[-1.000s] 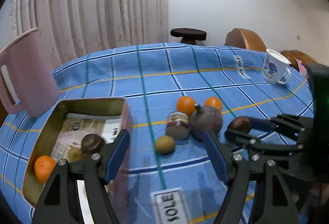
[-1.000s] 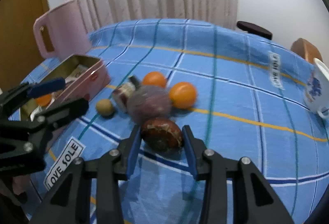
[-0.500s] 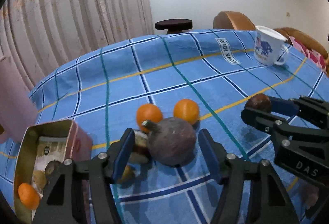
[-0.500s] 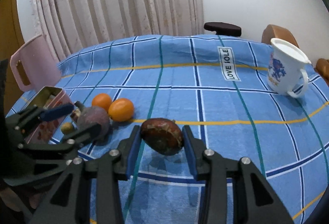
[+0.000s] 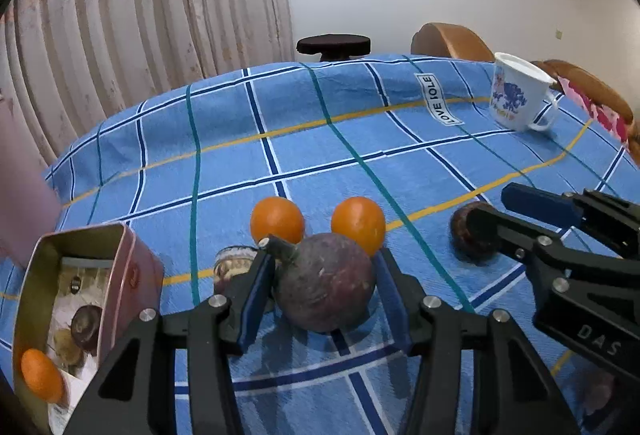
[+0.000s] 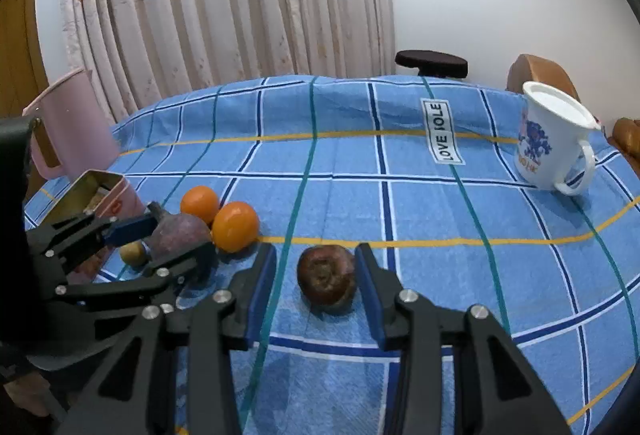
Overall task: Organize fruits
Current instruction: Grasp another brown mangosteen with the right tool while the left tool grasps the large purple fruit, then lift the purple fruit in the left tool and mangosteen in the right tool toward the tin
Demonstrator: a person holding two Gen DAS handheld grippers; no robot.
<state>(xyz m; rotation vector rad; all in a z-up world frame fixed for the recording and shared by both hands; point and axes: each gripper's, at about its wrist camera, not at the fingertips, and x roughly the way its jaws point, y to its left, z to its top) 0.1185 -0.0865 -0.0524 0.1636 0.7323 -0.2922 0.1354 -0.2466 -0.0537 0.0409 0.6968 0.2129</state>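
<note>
Your left gripper (image 5: 324, 285) brackets the large purple fruit (image 5: 325, 282) on the blue checked tablecloth (image 5: 224, 171): both blue pads sit against its flanks, though the left wrist view cannot show whether they press or merely touch, and the fruit rests on the cloth with its stem angled toward the left pad. Your right gripper (image 6: 316, 281) stands wide around the brown round fruit (image 6: 327, 278); the right pad lies just beside it or touching, while a clear gap separates it from the left pad, and the fruit sits on the cloth. Crowding the purple fruit, two oranges stand just behind it, the left orange (image 5: 277, 220) and the right orange (image 5: 358, 224), the latter touching or nearly touching it. A small banded fruit (image 5: 234, 263) is partly hidden behind your left pad, and a small yellow-green fruit (image 6: 133, 253) peeks out beside that gripper in the right wrist view. To your left, the open pink tin (image 5: 132, 267) holds a small orange (image 5: 41, 375) and a dark round fruit (image 5: 86, 321) on printed paper. A pink pitcher (image 6: 70, 127) stands beyond the tin. Farther across the cloth, well apart from the fruit, sits a white mug (image 6: 554, 143) with a blue print, and past the table edge a dark round stool (image 6: 431, 62) before the curtain (image 6: 224, 3).
</note>
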